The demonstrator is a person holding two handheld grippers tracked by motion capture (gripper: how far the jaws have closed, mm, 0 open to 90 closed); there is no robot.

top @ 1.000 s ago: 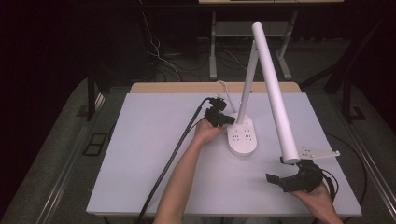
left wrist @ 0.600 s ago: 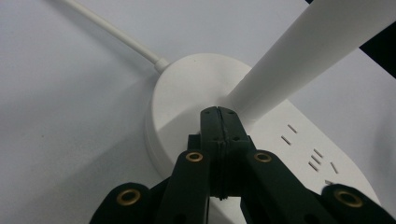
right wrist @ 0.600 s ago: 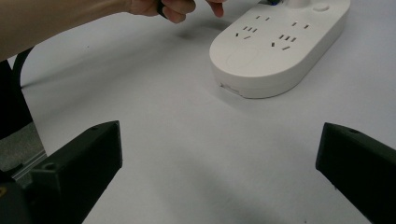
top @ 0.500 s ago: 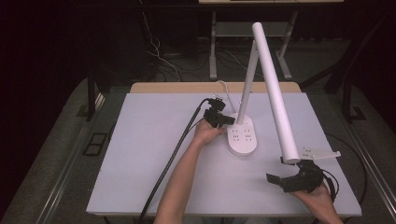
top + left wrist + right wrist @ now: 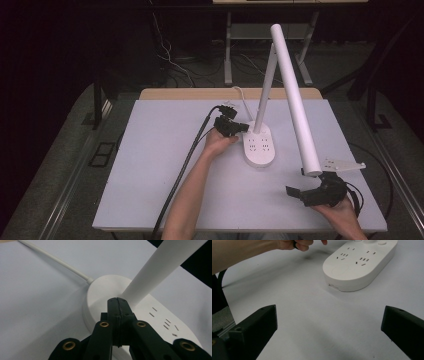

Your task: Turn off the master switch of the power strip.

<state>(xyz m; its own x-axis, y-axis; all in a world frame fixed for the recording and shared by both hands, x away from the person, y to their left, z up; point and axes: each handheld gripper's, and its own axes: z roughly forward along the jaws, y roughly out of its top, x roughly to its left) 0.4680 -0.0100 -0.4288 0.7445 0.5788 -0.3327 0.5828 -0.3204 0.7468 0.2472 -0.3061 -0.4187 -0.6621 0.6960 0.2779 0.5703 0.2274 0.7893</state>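
A white desk lamp stands right of the table's middle. Its oval base (image 5: 260,146) carries several sockets, and a long white tube head (image 5: 295,100) slants down from the stem (image 5: 264,85) toward the front right. My left gripper (image 5: 244,127) is shut, its tips resting at the rear of the base beside the stem. In the left gripper view the closed gripper (image 5: 117,302) meets the base (image 5: 100,295) right where the stem (image 5: 155,272) rises. My right gripper (image 5: 299,181) is open near the front right, below the tube's end. In the right gripper view, the gripper (image 5: 329,315) spans bare table, the base (image 5: 359,265) ahead.
The lamp's white cord (image 5: 55,261) runs off toward the table's back edge. A black cable (image 5: 187,160) trails from the left gripper to the front edge. The left forearm (image 5: 192,190) crosses the table's front middle. Metal desk legs (image 5: 228,55) stand behind the table.
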